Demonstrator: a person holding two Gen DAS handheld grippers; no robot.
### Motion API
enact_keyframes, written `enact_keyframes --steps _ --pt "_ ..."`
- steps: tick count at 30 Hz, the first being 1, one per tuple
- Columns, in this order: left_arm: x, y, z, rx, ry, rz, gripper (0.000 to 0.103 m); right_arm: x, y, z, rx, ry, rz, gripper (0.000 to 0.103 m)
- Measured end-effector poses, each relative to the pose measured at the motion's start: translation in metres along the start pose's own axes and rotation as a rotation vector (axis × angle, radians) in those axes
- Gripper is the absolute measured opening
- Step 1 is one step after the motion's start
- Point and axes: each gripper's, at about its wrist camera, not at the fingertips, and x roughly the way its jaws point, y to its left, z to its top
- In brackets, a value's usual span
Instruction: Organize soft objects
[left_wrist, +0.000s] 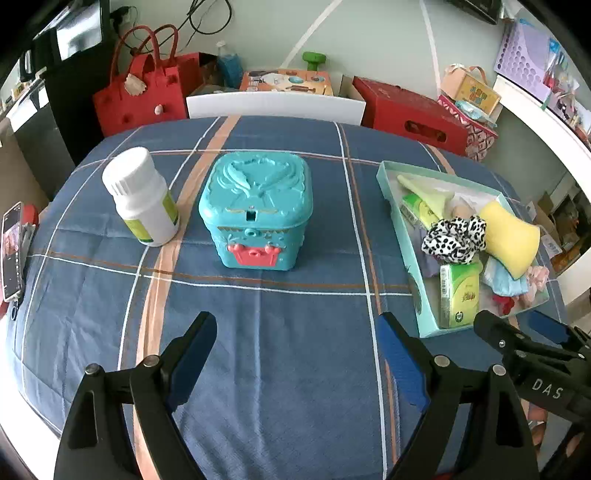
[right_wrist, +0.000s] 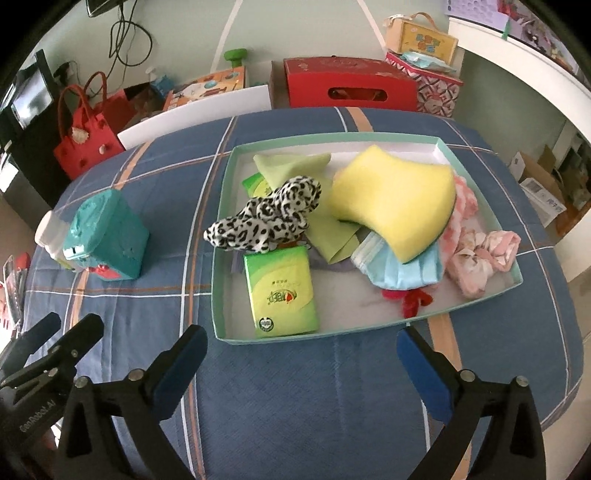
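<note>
L wrist view:
left tool (left_wrist: 297, 356): gaping wide, carrying nothing, hovering over worktop (left_wrist: 258, 332).
tray (left_wrist: 415, 291): sitting to the right, soft stuff piling inside.

R wrist view:
right tool (right_wrist: 301, 363): spreading wide, gripping nothing.
sponge (right_wrist: 397, 201): lying in tray, prob. light, squashy; pinching a free edge looks best.

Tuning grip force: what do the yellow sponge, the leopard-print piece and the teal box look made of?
Yellow sponge: looks like matte open-cell foam, with soft rounded edges and a dark layer showing underneath, possibly a scouring layer.
Leopard-print piece: fuzzy plush fabric, gathered and floppy, probably a scrunchie.
Teal box: hard moulded plastic with a slight sheen, raised relief on its lid and a coral clasp.
</note>
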Motion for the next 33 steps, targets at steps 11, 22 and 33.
enact_keyframes --steps 11,22,33 --pt "0.008 0.007 -0.004 -0.005 0.03 0.088 0.088 0.011 0.005 -0.005 -0.011 0.014 -0.026 0.103" --pt "0.017 0.006 -0.004 0.018 0.067 0.106 0.088 0.022 0.005 -0.009 -0.019 0.02 -0.072 0.103" --pt "0.023 0.009 -0.006 0.016 0.094 0.113 0.088 0.028 0.009 -0.011 -0.038 0.021 -0.102 0.103"
